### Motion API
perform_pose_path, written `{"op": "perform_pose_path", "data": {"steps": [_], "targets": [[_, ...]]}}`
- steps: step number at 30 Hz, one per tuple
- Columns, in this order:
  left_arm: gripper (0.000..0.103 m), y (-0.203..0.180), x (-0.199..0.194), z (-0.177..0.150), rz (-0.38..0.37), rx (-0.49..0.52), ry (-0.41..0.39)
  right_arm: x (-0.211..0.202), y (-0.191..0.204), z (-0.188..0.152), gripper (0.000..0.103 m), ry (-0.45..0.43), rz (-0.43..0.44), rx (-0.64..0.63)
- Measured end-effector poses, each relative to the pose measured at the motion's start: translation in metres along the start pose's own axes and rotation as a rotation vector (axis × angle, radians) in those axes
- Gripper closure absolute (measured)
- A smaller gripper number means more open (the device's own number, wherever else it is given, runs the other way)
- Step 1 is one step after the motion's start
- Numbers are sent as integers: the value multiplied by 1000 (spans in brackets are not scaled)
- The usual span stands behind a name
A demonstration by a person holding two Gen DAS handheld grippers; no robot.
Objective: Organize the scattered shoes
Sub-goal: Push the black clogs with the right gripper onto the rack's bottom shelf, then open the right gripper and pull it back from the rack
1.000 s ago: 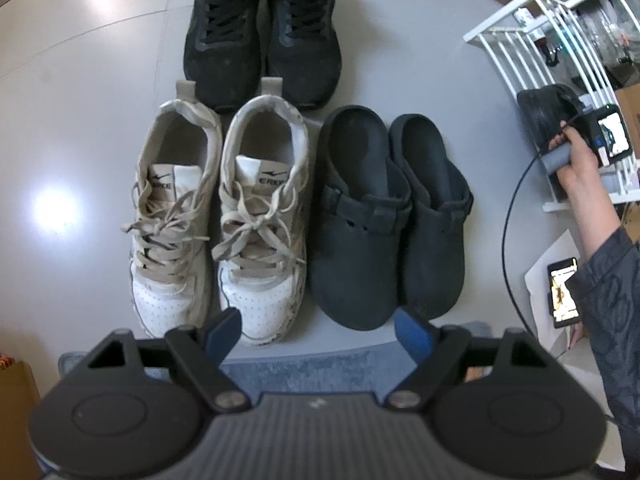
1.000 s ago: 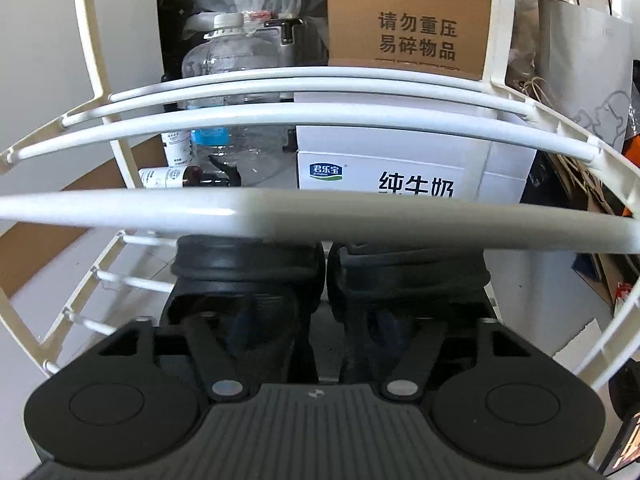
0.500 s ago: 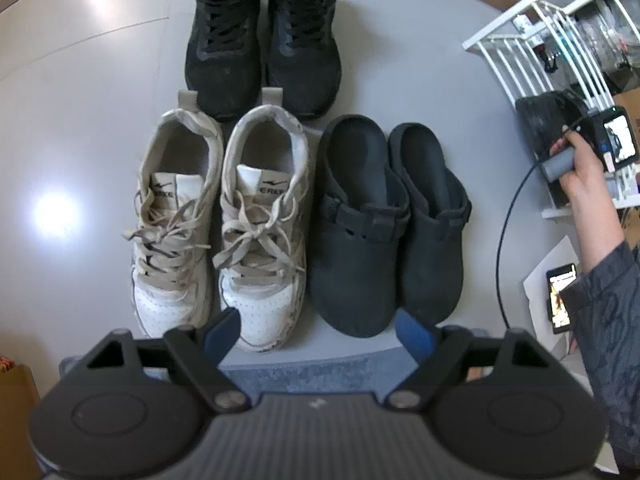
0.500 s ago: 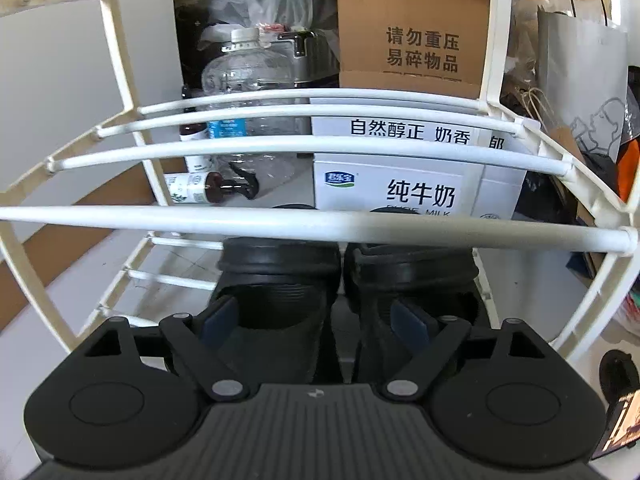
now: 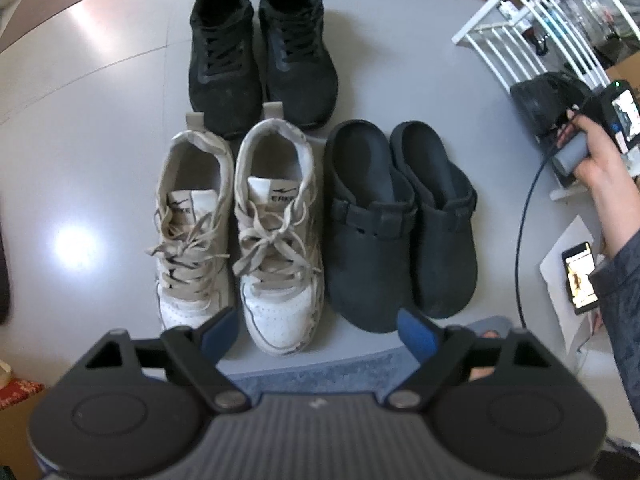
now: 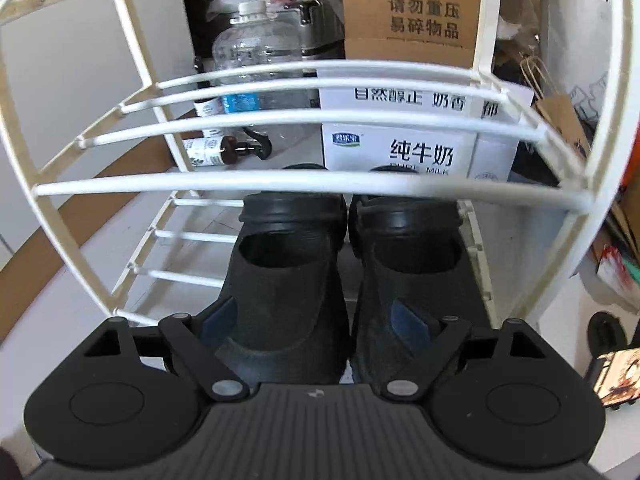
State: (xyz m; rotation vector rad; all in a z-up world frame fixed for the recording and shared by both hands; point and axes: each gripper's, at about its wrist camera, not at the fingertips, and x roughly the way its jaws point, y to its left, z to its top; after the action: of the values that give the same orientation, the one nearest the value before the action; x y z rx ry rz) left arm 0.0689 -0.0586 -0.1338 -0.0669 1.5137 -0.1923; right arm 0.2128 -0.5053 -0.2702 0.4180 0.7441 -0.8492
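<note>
Left gripper (image 5: 318, 330): pointed straight down over floor, blue pads spread wide, nothing between them; toe of a white sneaker visible in the gap but well below, not touched.
Right gripper (image 6: 320, 322): aimed down into rack, jaws just opened wider over the last second and now wide; pads flank the two clog heels without pressing, so pair judged released, not gripped.
Black clogs on rack (image 6: 288, 280): side by side, touching, on lower tier of white wire shoe rack (image 6: 256, 180), toes pointing inward toward back; heel-out placement presumably for easy retrieval.
Floor group: white lace-up sneakers (image 5: 236, 240), dark slip-on clogs (image 5: 400, 232) just beside them, black lace-up sneakers (image 5: 260, 52) beyond; each pair already aligned, likely staged for pickup as pairs.
Right hand (image 5: 596, 156): seen from left wrist view at rack edge, wrapped around gripper handle.
Behind rack: milk carton box (image 6: 420, 148), clear water jug (image 6: 256, 52), cardboard box (image 6: 416, 8); clutter limits depth of insertion.
Task status: one pair racked, three pairs on floor; judged partway.
Risk: upper rack bars close above heels; withdrawal needs a low, straight path.
</note>
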Motion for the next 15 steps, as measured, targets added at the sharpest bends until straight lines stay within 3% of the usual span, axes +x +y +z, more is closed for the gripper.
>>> {"op": "perform_pose_path", "data": {"steps": [7, 15], "targets": [[15, 2, -22, -3, -41, -50, -54, -32, -1, 17, 15, 82, -10, -73], [15, -2, -44, -7, -24, -17, -113, -64, 6, 27, 15, 228, 44, -118]]}}
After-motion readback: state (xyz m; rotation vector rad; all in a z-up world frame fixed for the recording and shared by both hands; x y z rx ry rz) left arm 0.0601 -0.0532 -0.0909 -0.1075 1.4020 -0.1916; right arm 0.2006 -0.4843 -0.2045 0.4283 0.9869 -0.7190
